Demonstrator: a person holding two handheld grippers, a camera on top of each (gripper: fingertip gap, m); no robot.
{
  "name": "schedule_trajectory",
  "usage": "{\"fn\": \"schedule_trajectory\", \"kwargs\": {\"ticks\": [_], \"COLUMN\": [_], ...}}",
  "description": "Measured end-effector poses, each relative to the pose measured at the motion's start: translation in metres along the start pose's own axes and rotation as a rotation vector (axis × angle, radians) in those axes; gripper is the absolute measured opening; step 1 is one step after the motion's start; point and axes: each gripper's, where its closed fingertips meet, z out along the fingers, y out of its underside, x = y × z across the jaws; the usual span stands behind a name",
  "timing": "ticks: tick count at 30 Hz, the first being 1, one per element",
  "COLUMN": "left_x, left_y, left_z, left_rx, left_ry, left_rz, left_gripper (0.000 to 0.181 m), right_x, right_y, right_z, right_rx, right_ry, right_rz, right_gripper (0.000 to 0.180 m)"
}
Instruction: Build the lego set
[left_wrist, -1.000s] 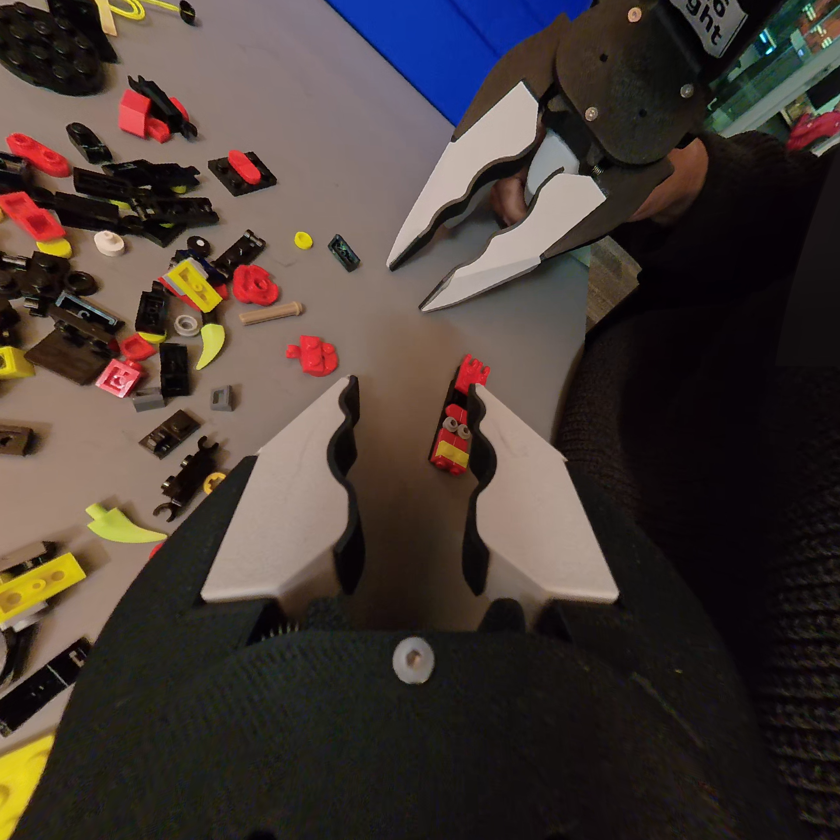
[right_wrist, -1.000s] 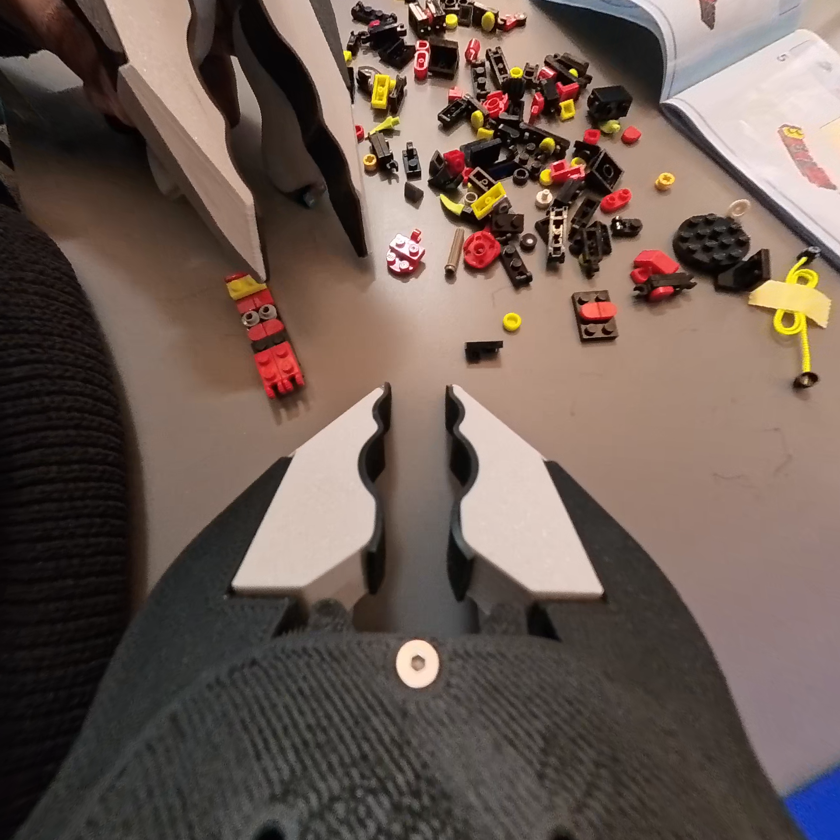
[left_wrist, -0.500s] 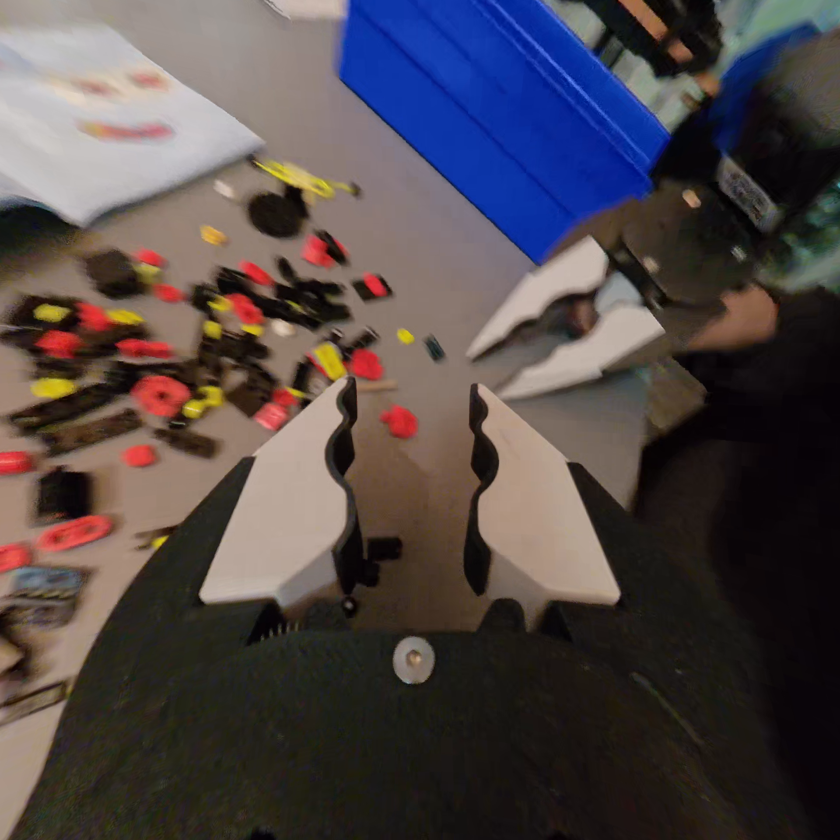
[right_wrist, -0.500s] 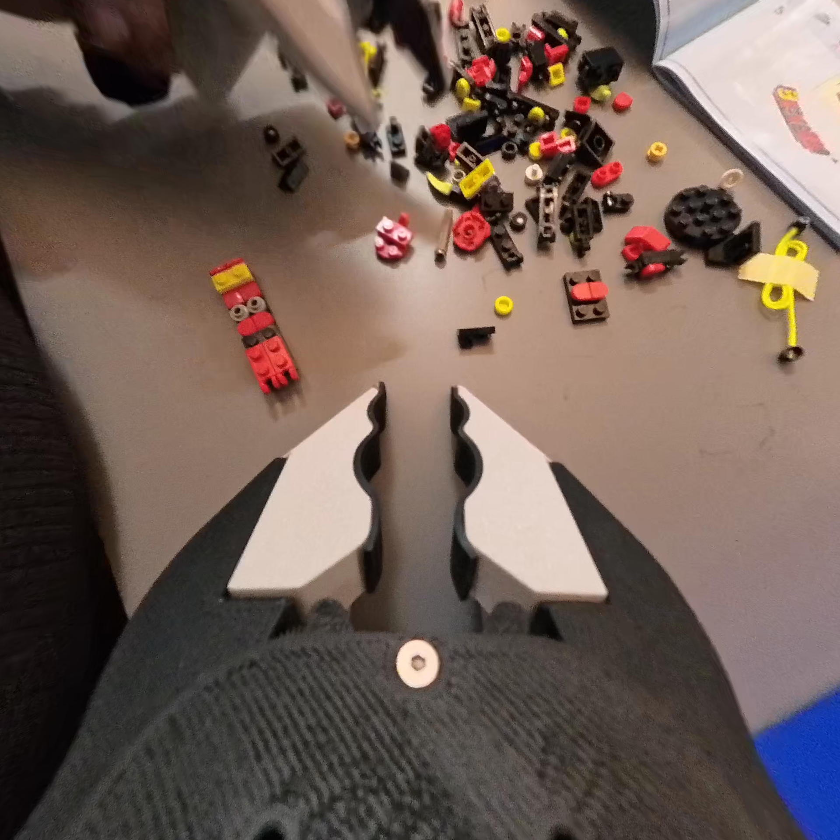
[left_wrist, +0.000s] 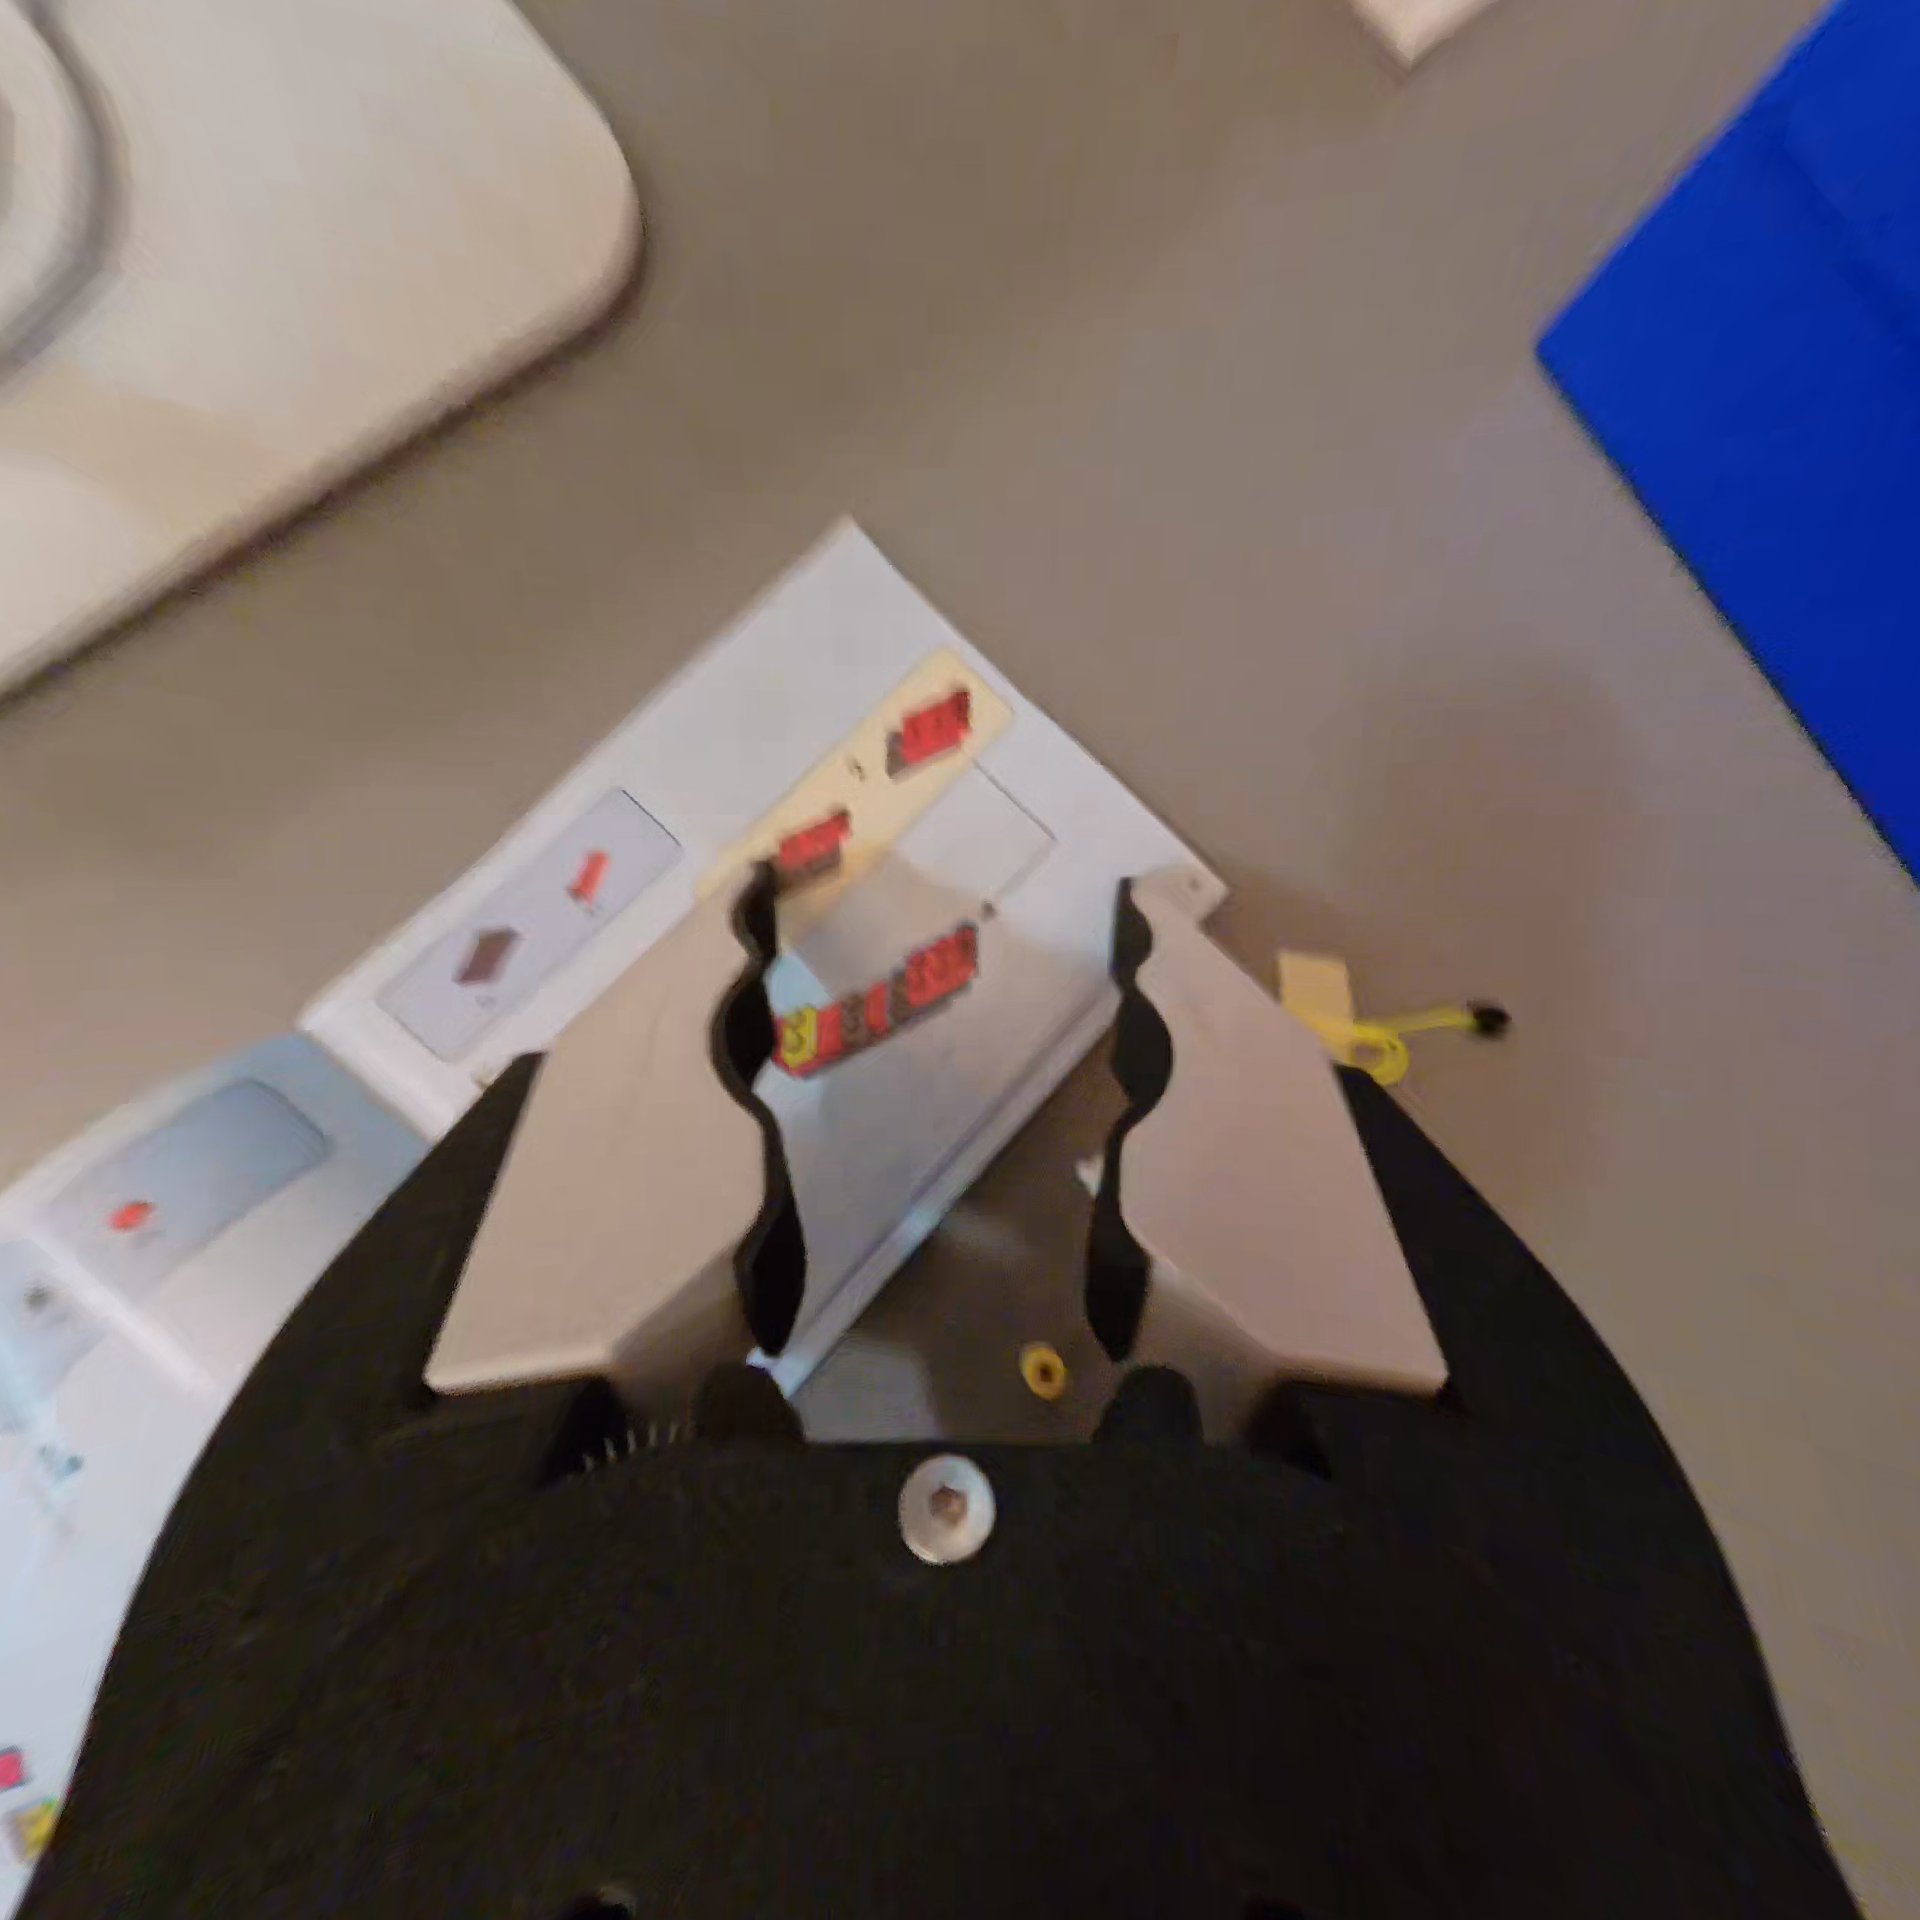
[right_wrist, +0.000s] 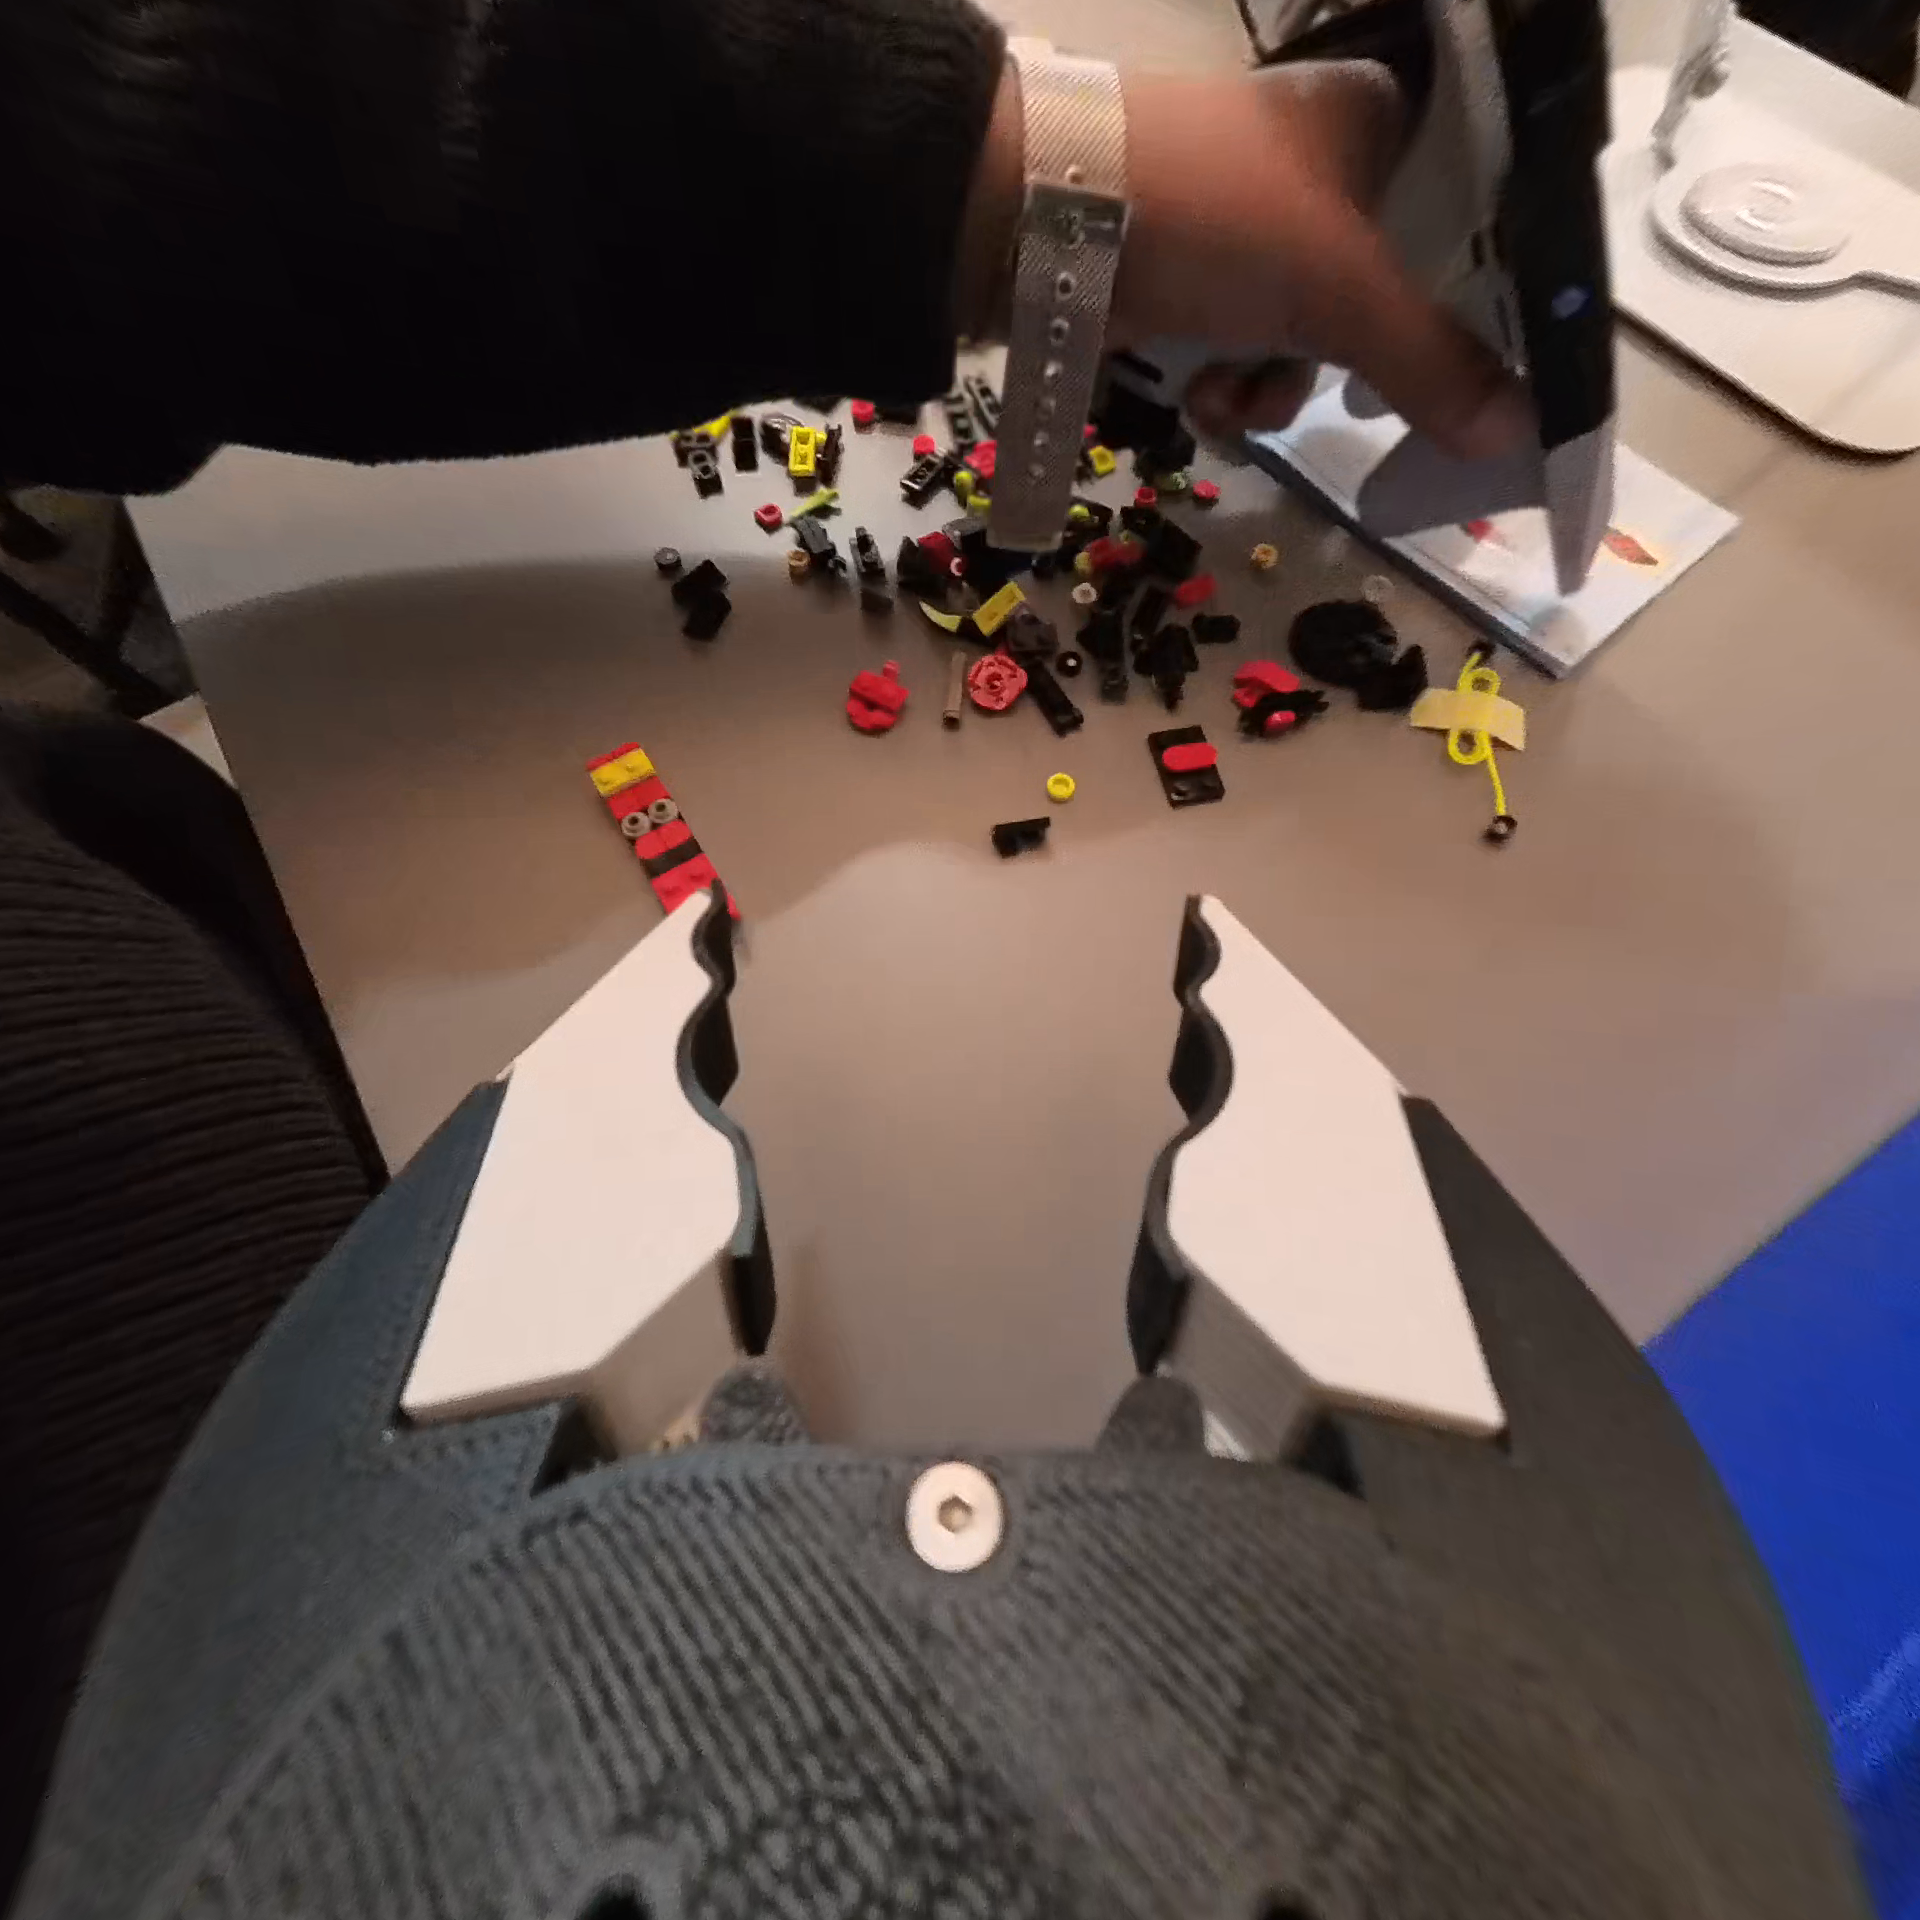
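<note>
The left gripper (left_wrist: 940, 1049) hangs over the open instruction booklet (left_wrist: 935, 665), jaws spread and nothing between them; in the right wrist view its pale fingers (right_wrist: 1579, 520) point down at the page. The right gripper (right_wrist: 951, 935) is likewise spread wide and empty, low over the grey table (right_wrist: 935, 1195) near the person's body. The task's own piece, one partly built red, yellow and black strip (right_wrist: 657, 826), lies flat on the table just ahead of the right gripper's left fingertip, apart from the loose heap of red, black and yellow bricks (right_wrist: 1039, 582) farther out. I judge this to be a check of the booklet before the next part is fetched. The risks I see: the left forearm and dangling watch strap (right_wrist: 1049, 312) pass right over the heap and could sweep small parts away, and the right fingertip sits so close to the strip that a careless shift could nudge or skew it. Counting: two grippers, one booklet, one built strip, one yellow cord with a tape tag (right_wrist: 1470, 717), one black round plate (right_wrist: 1340, 639), one blue bin (right_wrist: 1818, 1403) and a heap too dense to count.
</note>
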Motion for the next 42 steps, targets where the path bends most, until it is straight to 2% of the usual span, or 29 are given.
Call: {"fn": "schedule_trajectory", "kwargs": {"ticks": [2, 4, 9, 11, 13, 16, 18, 21, 25, 27, 28, 32, 37, 42], "left_x": [-0.007, -0.008, -0.012, -0.012, -0.009, 0.007, 0.007, -0.004, -0.005, -0.008, -0.010, -0.014, -0.002, 0.005], "left_y": [0.000, 0.004, 0.008, 0.008, 0.009, 0.006, 0.006, 0.006, 0.004, 0.003, 0.003, 0.003, -0.017, -0.025], "left_z": [0.003, 0.002, -0.003, -0.004, -0.006, -0.008, -0.004, 0.001, 0.003, 0.001, 0.000, -0.005, -0.036, -0.073], "left_rx": [0.016, 0.035, 0.086, 0.085, 0.068, 0.083, 0.086, 0.082, 0.098, 0.111, 0.116, 0.132, 0.297, 0.407], "left_ry": [-0.069, -0.099, -0.082, -0.052, -0.013, 0.072, 0.043, -0.074, -0.089, -0.084, -0.076, -0.022, 0.154, 0.442], "left_rz": [0.060, 0.114, 0.077, 0.048, 0.003, -0.029, 0.017, 0.121, 0.116, 0.097, 0.085, 0.026, -0.107, -0.376], "left_gripper": [0.053, 0.053, 0.017, 0.012, 0.018, 0.062, 0.075, 0.069, 0.063, 0.033, 0.028, 0.000, 0.000, 0.003], "right_x": [0.005, 0.008, 0.014, 0.015, 0.015, 0.015, 0.014, 0.014, 0.016, 0.016, 0.017, 0.017, 0.018, 0.019], "right_y": [0.004, 0.008, 0.020, 0.025, 0.027, 0.030, 0.033, 0.037, 0.040, 0.043, 0.044, 0.048, 0.043, 0.016], "right_z": [-0.005, -0.010, -0.014, -0.012, -0.011, -0.008, -0.005, 0.000, 0.005, 0.008, 0.009, 0.011, 0.010, 0.015], "right_rx": [0.003, 0.015, 0.014, -0.010, -0.021, -0.037, -0.053, -0.070, -0.089, -0.102, -0.108, -0.126, -0.106, 0.017], "right_ry": [0.012, 0.013, 0.016, 0.028, 0.033, 0.046, 0.037, 0.024, 0.014, 0.013, 0.014, 0.021, 0.028, 0.069], "right_rz": [0.029, 0.079, 0.161, 0.162, 0.156, 0.130, 0.124, 0.132, 0.144, 0.140, 0.136, 0.123, 0.091, 0.077], "right_gripper": [0.085, 0.084, 0.083, 0.083, 0.081, 0.078, 0.074, 0.073, 0.073, 0.072, 0.072, 0.070, 0.058, 0.054]}}
